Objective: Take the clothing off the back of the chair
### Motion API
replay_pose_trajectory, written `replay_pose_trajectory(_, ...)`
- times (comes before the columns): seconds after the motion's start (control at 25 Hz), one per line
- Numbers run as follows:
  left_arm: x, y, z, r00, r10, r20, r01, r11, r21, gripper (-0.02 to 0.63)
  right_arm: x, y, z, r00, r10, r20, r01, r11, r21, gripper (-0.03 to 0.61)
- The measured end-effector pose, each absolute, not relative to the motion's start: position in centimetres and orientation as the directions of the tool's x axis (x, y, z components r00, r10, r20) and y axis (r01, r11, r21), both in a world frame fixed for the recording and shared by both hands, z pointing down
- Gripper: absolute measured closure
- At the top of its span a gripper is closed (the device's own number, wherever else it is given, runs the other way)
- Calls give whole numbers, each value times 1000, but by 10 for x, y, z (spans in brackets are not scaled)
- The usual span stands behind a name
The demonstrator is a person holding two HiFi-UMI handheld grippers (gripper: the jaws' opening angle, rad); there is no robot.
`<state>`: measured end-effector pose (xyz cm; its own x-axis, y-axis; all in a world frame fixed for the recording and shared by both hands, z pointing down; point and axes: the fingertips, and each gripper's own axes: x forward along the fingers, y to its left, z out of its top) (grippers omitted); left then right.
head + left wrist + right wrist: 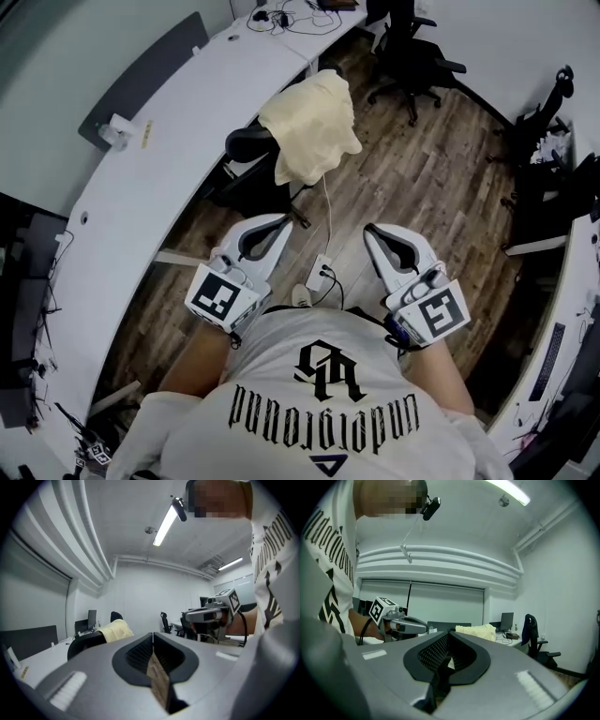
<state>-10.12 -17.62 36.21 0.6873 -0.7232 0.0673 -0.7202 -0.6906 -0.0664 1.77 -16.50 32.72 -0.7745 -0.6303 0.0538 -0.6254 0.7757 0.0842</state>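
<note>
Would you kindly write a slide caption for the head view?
Left gripper and right gripper, both shut, face a yellow garment draped over a black chair.

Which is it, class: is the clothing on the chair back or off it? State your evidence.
On. The yellow clothing hangs draped over the top of the black chair back, with its folds falling down the far side.

I read the clothing [314, 127] as pale yellow, the chair [246, 142] black and the table [178, 159] white. The floor [422, 183] is streaky brown wood-grain; my left gripper [281, 221] and right gripper [372, 231] are light grey, with black-and-white square markers.
</note>
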Motion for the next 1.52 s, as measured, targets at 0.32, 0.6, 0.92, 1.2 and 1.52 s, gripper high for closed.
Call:
replay_pose_trajectory(0.32, -112, -223, 356, 692, -718, 78, -714, -696, -78, 563, 4, -215, 323, -770, -636, 54, -630, 771, 93, 571)
replay_pose_trajectory(0.6, -115, -257, 361, 636, -767, 87, -764, -641, -73, 561, 4, -267, 324, -811, -583, 55, -578, 812, 82, 569)
replay_pose_trajectory(0.92, -121, -300, 379, 523, -840, 146, -849, -528, 4, 532, 0, -346, 326, -880, -465, 98, -458, 885, 82, 515)
replay_pose_trajectory(1.2, -125, -332, 406, 426, -880, 209, -904, -421, 73, 392, -10, -406, 337, -924, -356, 143, -347, 934, 81, 408)
replay_pose_trajectory(1.52, -130, -354, 424, 301, -920, 250, -953, -284, 105, 316, -30, -447, 363, -951, -231, 208, -222, 973, 63, 270)
